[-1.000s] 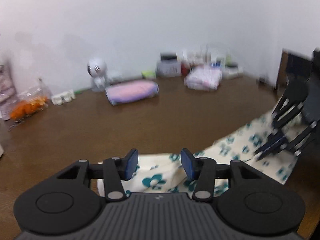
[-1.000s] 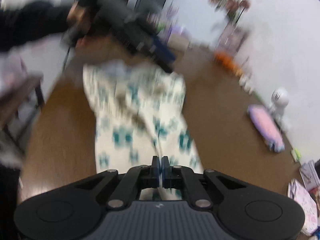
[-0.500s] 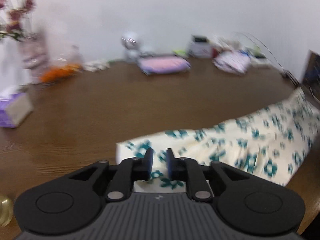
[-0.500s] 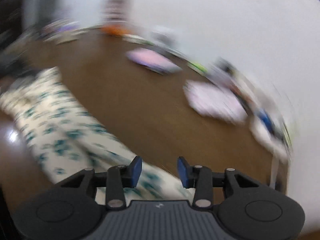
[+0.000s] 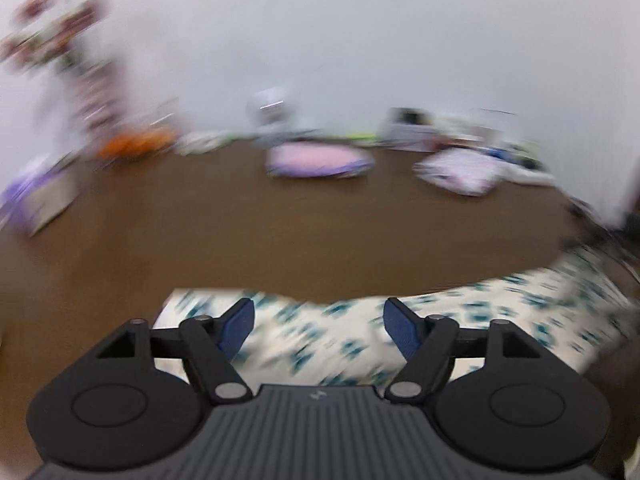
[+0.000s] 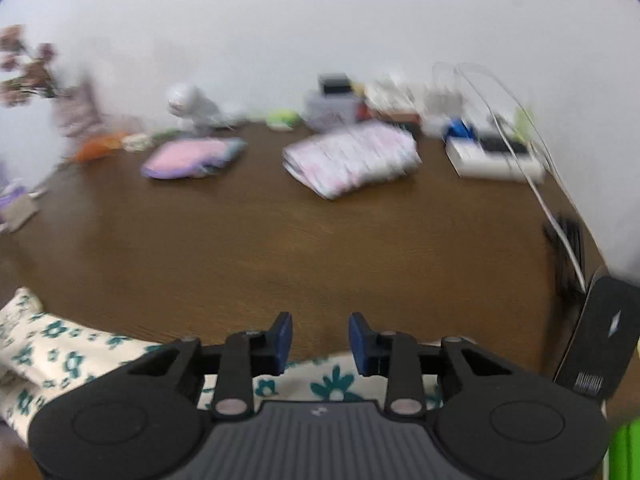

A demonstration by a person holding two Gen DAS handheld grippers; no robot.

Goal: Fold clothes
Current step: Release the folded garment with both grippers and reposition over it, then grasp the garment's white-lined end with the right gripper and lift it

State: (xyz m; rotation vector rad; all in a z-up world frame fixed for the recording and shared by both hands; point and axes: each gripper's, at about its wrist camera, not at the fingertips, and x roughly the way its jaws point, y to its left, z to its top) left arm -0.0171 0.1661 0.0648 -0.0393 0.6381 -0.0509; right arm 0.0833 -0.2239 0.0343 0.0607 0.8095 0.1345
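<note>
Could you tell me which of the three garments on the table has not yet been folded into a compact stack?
The cream garment with teal flowers at the near edge; it lies stretched out, while the pink-and-purple garment and the white-and-pink patterned garment sit folded near the wall.

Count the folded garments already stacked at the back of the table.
2: a pink-purple pile left of centre, a white-pink patterned pile to its right. Blur may hide others.

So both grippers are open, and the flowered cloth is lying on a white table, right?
Not quite: the table is dark brown wood, as the right wrist view shows. The rest holds: the left gripper and right gripper are open, with the flowered cloth lying below them.
</note>
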